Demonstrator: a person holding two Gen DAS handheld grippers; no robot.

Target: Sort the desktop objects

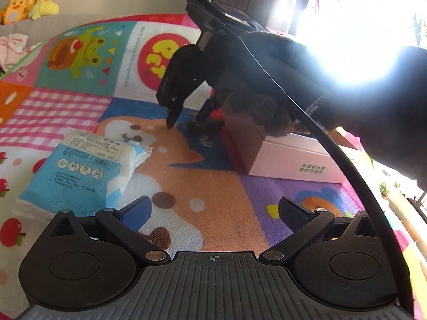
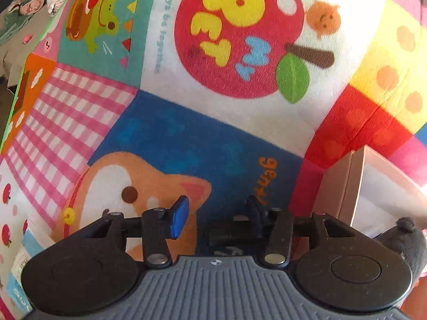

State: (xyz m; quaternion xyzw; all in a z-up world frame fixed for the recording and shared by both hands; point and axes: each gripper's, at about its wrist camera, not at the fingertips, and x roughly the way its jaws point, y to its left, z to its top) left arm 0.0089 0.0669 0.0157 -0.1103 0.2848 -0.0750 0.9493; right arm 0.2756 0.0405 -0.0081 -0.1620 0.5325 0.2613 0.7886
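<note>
Where sun glares, cartoon cloth (image 1: 80,112), plush toys (image 1: 29,1)

Harsh window (image 1: 360,26) glare whitens the left view's upper right; the right view is slightly blurred, edges bowed.

A home: cartoon-print cloth (image 1: 88,85) on the table, plush toys (image 1: 29,2) behind, sunlit window (image 1: 360,13)

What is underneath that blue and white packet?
The packet lies flat on the cartoon-printed cloth. The part of the cloth beneath it is covered, so anything there cannot be seen.
</note>
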